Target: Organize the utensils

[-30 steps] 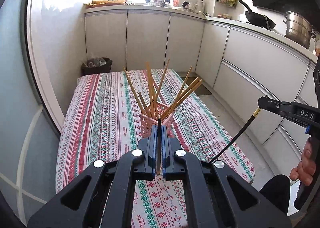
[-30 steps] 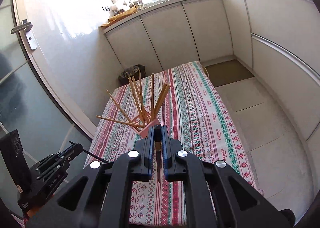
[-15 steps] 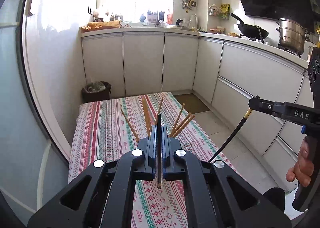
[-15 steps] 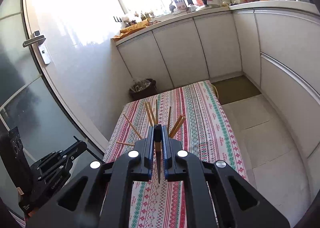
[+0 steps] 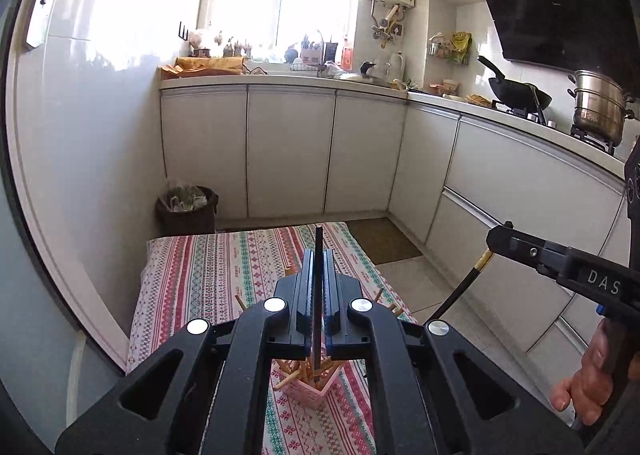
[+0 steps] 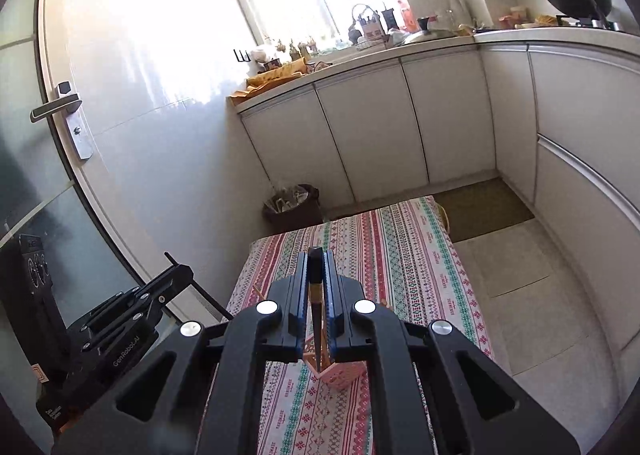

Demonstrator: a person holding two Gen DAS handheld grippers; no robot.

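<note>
Left wrist view: the left gripper [image 5: 319, 255] is clamped on a dark chopstick [image 5: 318, 295], long axis pointing down into the pink holder [image 5: 310, 391] directly below, on the table [image 5: 192, 267] near its front edge.

Right wrist view: the right gripper [image 6: 316, 259] pinches its own chopstick [image 6: 316, 319], tip just above the holder's [image 6: 340, 375] rim. Both look equally near.

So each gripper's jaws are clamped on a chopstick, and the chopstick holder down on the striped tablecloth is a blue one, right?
Not quite: the chopstick holder is pink, not blue, as the left wrist view shows. The rest holds: it sits on the striped tablecloth, and the left gripper and right gripper each have their jaws clamped on a chopstick.
</note>
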